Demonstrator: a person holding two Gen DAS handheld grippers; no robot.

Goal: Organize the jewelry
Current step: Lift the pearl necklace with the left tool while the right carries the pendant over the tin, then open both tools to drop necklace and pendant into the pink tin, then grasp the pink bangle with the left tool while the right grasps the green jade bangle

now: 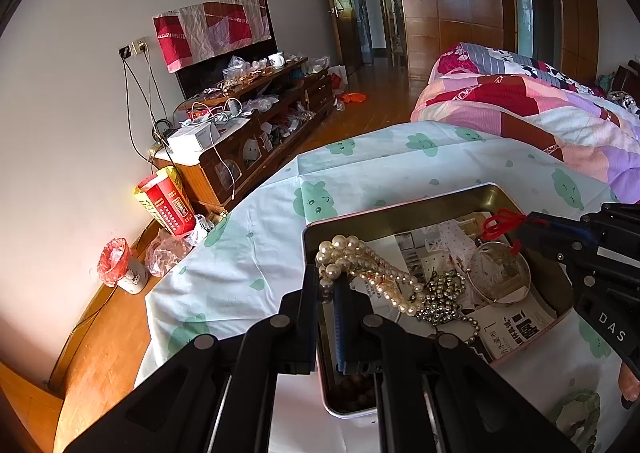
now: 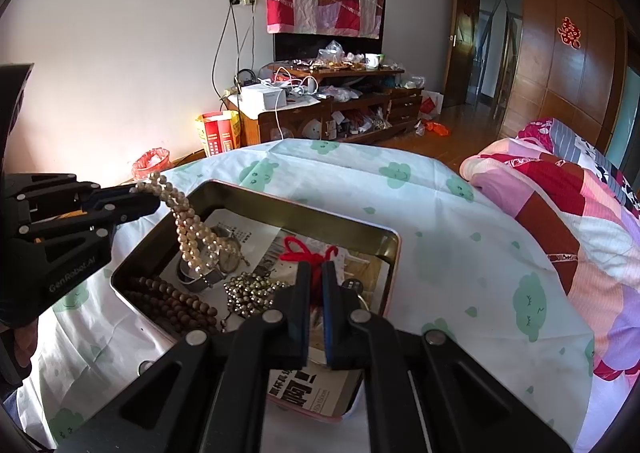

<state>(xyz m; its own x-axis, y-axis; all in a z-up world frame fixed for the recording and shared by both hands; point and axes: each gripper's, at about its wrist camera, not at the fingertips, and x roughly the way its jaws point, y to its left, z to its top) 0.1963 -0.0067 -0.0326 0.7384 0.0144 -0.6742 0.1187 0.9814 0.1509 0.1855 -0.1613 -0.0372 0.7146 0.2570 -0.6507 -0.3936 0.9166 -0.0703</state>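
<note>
A metal tin (image 1: 404, 209) (image 2: 304, 209) lined with newspaper sits on the bed sheet. My left gripper (image 1: 327, 277) is shut on a pearl necklace (image 1: 360, 261) (image 2: 188, 225), lifting one end above the tin's left rim while the rest trails inside. My right gripper (image 2: 316, 273) (image 1: 520, 231) is shut on a red cord (image 2: 308, 253) (image 1: 502, 219) above the tin's right side. A silver bangle (image 1: 500, 273), a metallic bead strand (image 1: 444, 297) (image 2: 252, 291) and brown wooden beads (image 2: 172, 301) lie in the tin.
The bed sheet with green prints (image 1: 360, 173) surrounds the tin. A folded patchwork quilt (image 1: 540, 105) (image 2: 560, 205) lies to the right. A cluttered wooden cabinet (image 1: 248, 125) and a small bin (image 1: 120, 269) stand by the wall across the floor.
</note>
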